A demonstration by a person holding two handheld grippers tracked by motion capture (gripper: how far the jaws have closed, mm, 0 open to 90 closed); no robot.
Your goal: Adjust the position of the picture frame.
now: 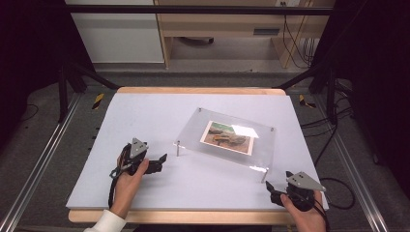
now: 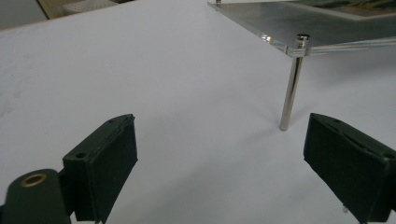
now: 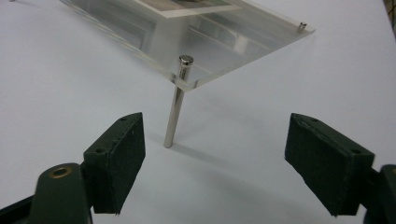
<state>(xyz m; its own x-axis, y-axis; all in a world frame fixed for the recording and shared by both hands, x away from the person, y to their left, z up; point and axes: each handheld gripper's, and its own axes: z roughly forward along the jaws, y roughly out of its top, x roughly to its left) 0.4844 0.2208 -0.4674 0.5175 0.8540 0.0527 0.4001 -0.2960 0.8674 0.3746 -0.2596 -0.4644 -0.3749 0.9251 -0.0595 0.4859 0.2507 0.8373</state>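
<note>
- Approach phase by the look of it: left gripper (image 1: 163, 157) and right gripper (image 1: 269, 186) low over the white table (image 1: 145, 121), each aimed at a near corner of the clear acrylic photo frame (image 1: 227, 137).
- Both sets of jaws spread wide, nothing between the pads, nothing touched.
- Frame sitting right of the table's middle, raised on slim metal legs, a printed photo (image 1: 228, 137) sandwiched under the top sheet.
- From the left gripper view, near-left leg (image 2: 292, 84) just ahead, toward the right jaw, well short of contact.
- From the right gripper view, near-right leg (image 3: 176, 101) just ahead, closer to the left jaw, also clear.
- Next move, judged: ease forward and centre each pair of jaws on a corner or leg before closing; thin posts and slick acrylic call for a square, gentle bite.
- Nothing else on the table in the way; cables (image 1: 333, 145) on the floor at right, well apart.
</note>
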